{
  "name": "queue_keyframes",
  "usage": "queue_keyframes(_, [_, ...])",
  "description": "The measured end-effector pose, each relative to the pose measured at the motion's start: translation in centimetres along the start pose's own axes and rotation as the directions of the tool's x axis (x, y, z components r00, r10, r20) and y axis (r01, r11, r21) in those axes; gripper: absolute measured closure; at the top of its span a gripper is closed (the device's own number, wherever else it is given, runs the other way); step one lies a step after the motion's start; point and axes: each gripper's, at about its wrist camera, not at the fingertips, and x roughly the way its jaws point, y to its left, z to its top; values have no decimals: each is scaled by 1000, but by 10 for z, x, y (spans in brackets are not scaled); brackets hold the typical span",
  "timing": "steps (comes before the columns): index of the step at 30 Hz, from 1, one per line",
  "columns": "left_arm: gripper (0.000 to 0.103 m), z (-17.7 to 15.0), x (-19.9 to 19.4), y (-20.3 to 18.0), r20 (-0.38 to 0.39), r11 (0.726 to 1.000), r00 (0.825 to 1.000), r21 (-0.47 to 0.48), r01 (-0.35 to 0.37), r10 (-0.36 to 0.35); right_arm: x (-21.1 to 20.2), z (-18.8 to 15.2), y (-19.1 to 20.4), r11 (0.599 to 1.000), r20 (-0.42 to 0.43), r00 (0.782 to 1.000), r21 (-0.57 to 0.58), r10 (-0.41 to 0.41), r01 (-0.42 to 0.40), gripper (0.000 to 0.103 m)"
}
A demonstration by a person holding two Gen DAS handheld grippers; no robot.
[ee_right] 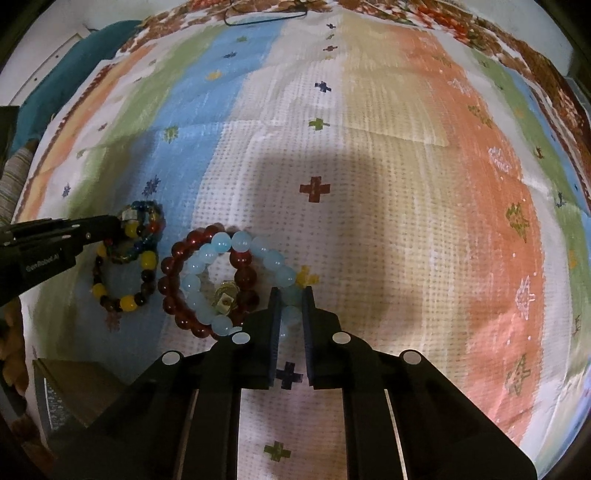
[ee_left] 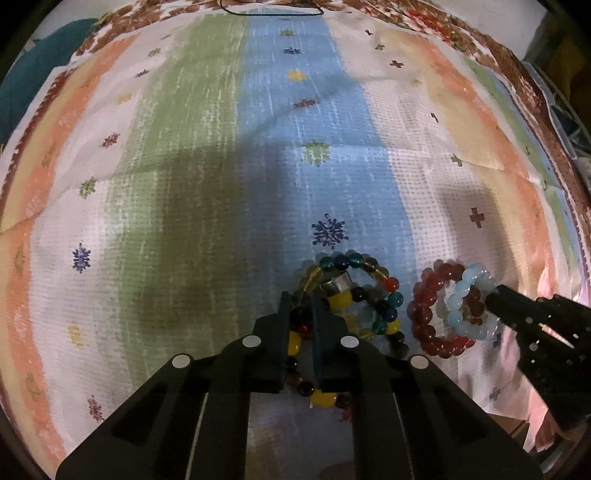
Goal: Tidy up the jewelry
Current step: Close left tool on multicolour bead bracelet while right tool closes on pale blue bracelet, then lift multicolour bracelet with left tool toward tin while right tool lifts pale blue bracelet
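Several bead bracelets lie on a striped cloth (ee_left: 207, 184). My left gripper (ee_left: 301, 299) points steeply down and is shut on the yellow-and-dark bead bracelet (ee_left: 323, 398), whose beads sit between the fingers. A teal-and-blue bracelet with a silver charm (ee_left: 334, 286) lies tangled with it. To the right, a dark red bracelet (ee_left: 421, 314) overlaps a pale blue bracelet (ee_left: 472, 275). My right gripper (ee_right: 291, 295) is shut on the pale blue bracelet (ee_right: 243, 240), with a blue bead between its pads. In that view the left gripper (ee_right: 120, 223) comes in from the left.
The cloth (ee_right: 388, 184) covers nearly the whole surface, with its brown border at the far edge. A thin black cord (ee_left: 273, 13) lies at the far edge. A teal cushion (ee_right: 74, 62) sits beyond the far left corner. A brown box (ee_right: 70, 387) stands at the near left.
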Motion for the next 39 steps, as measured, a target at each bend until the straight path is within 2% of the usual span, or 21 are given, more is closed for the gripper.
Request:
queue_keyframes(4, [94, 1, -9, 2, 18, 1000, 1000, 5, -16, 16, -13, 3, 0, 1000, 30, 1000, -2, 3, -3, 91])
queue_keyframes(16, [94, 0, -53, -5, 98, 999, 995, 32, 12, -15, -52, 5, 21, 998, 108, 993, -39, 52, -48, 91])
queue_keyframes(23, [94, -2, -63, -11, 120, 997, 993, 72, -10, 2, -67, 1, 27, 997, 137, 988, -40, 77, -73, 91])
queue_keyframes(35, [94, -7, -77, -11, 146, 998, 989, 59, -17, 8, -80, -3, 30, 995, 166, 981, -39, 100, -94, 91])
queue_keyframes(39, [94, -9, -84, -14, 160, 998, 987, 63, -7, -3, -87, -4, 34, 996, 190, 979, -53, 79, -70, 91])
